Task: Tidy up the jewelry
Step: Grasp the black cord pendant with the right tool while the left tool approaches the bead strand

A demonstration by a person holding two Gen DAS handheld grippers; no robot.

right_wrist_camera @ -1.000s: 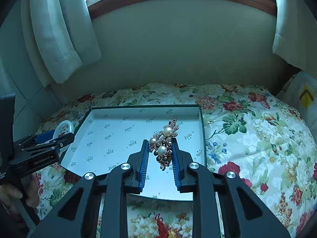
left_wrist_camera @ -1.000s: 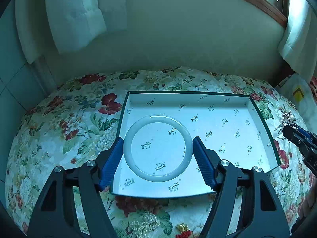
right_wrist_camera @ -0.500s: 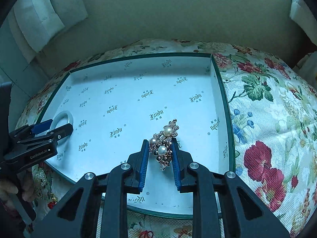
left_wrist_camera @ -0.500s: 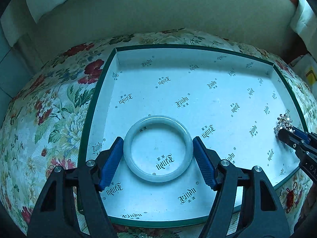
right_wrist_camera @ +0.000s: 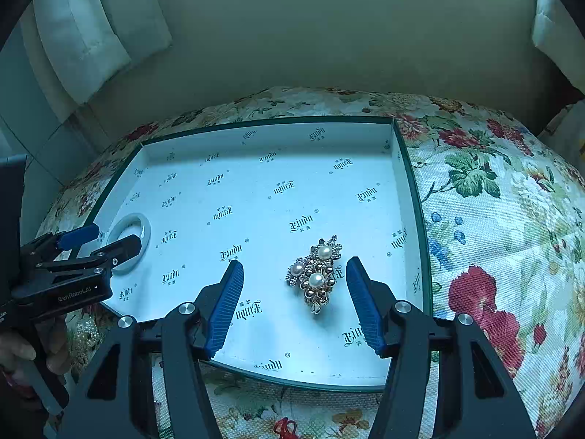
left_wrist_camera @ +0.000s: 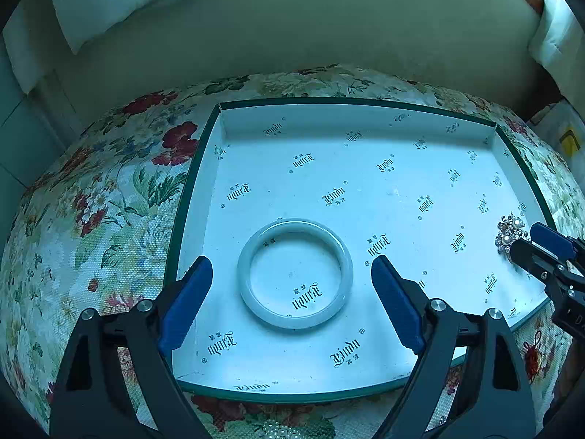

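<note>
A pale jade bangle (left_wrist_camera: 295,273) lies flat on the floor of a shallow white box (left_wrist_camera: 365,117) with a green rim. My left gripper (left_wrist_camera: 291,267) straddles the bangle, its jaws opening, with a gap on each side between the blue pads (left_wrist_camera: 186,303) and the ring. A gold brooch with pearls (right_wrist_camera: 317,272) lies in the box's near right part (right_wrist_camera: 402,168). My right gripper (right_wrist_camera: 294,269) is around it, jaws opening, the pads (right_wrist_camera: 362,303) clear of it. In the right wrist view the bangle (right_wrist_camera: 129,241) and left gripper (right_wrist_camera: 98,243) show at the left.
The box sits on a floral tablecloth (left_wrist_camera: 109,201) that falls away on all sides. A beaded pearl piece (left_wrist_camera: 278,430) lies on the cloth just in front of the box. A red-tasselled item (right_wrist_camera: 285,428) lies there too. A wall and curtains (right_wrist_camera: 91,29) stand behind. A hand (right_wrist_camera: 22,347) holds the left gripper.
Both grippers came down into the box and let go: the bangle and the brooch now rest on the box floor with the pads spread away from them.
</note>
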